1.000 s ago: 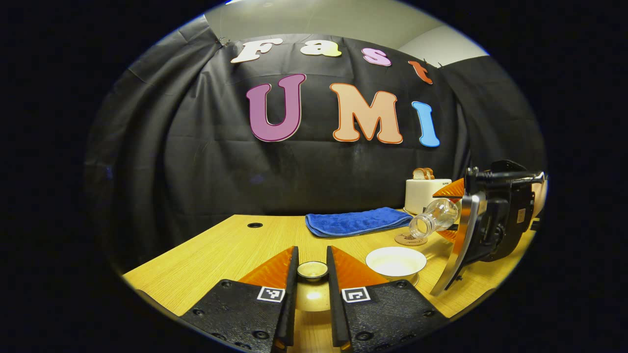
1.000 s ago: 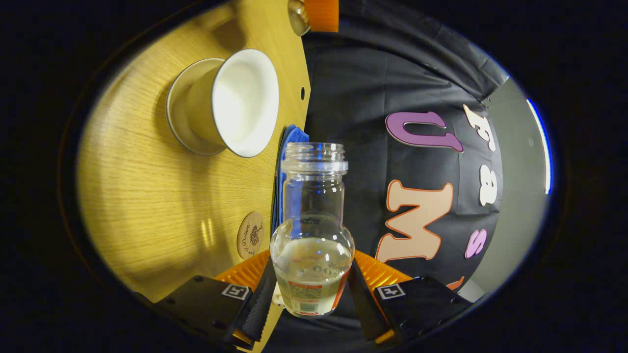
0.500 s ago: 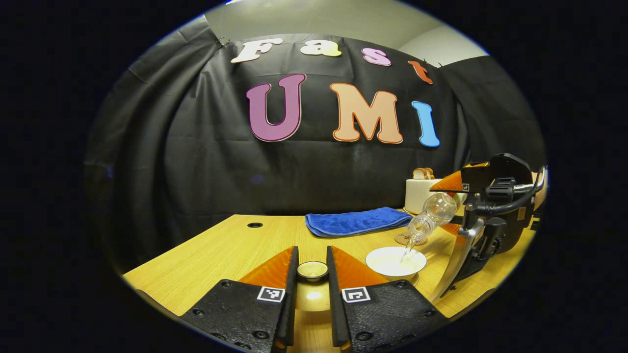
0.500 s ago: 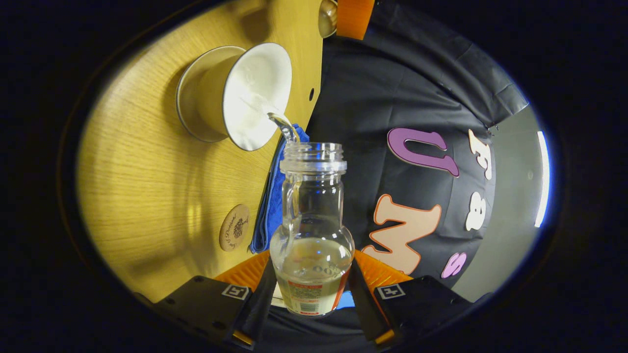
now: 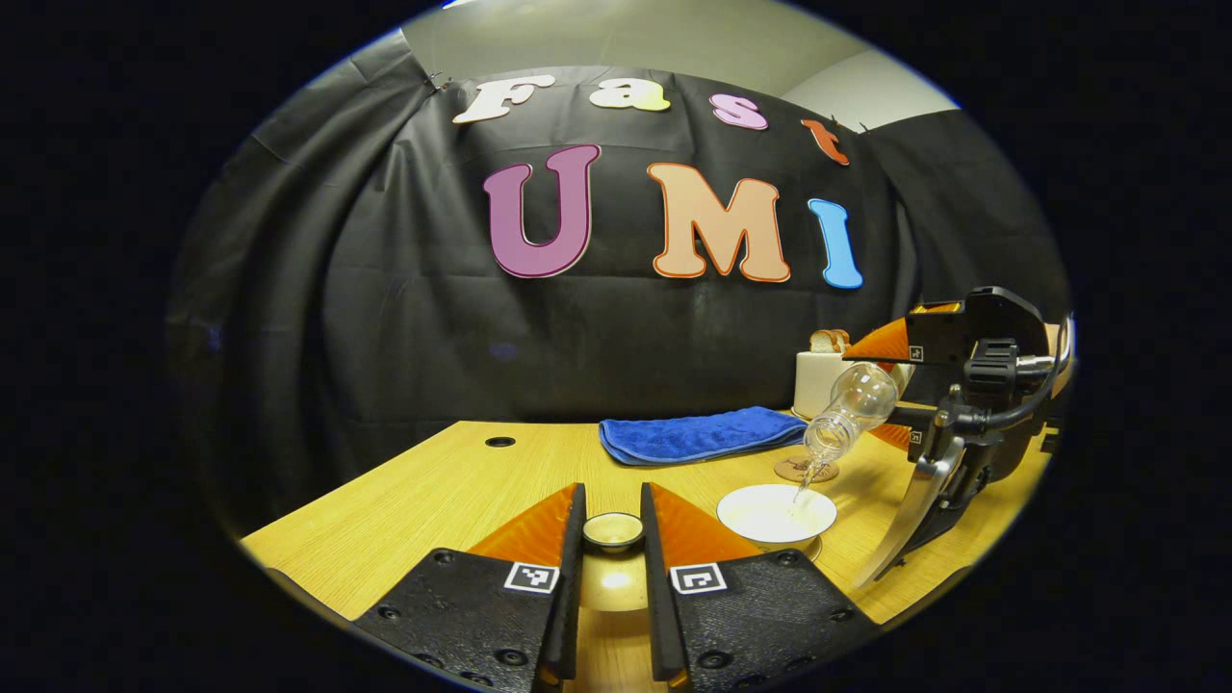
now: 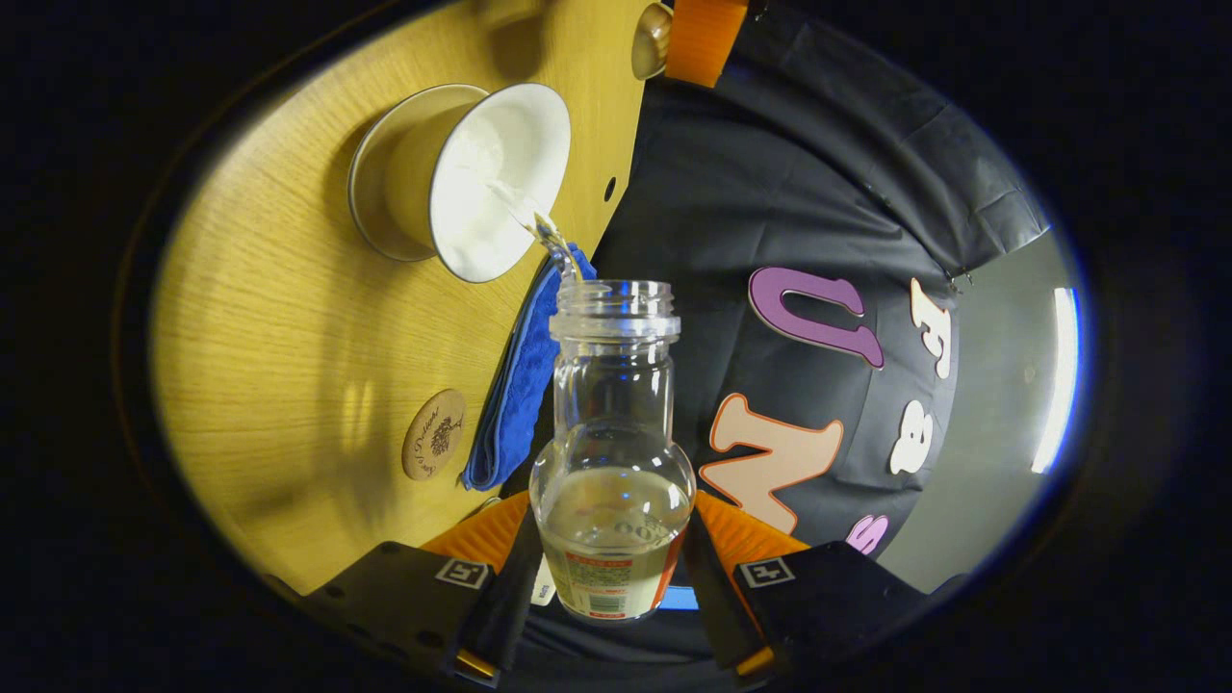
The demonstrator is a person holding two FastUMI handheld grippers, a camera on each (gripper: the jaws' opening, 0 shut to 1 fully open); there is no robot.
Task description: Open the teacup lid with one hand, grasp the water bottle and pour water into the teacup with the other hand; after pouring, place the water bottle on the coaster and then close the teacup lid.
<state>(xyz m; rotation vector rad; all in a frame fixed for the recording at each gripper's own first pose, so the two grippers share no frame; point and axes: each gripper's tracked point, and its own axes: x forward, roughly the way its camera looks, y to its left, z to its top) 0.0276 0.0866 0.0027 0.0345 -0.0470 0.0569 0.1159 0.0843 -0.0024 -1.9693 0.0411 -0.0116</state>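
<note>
Left gripper view: left gripper [image 5: 612,568] pinches the lid [image 5: 613,530] by its knob, held aside just left of the cup [image 5: 776,513] so the mouth stays free. Right gripper [image 5: 900,390] tips the bottle [image 5: 847,416] neck-down above the cup; a thin stream drops inside. Coaster [image 5: 807,470] lies bare just behind the cup, near the towel [image 5: 701,434].

Right gripper view: the fingers clamp the bottle [image 6: 613,481] at its bulb, leaving the neck clear. Water arcs into the cup [image 6: 496,181]. Coaster [image 6: 434,434] waits on the table [image 6: 289,318]. Judgement: pouring step, mid-way.
</note>
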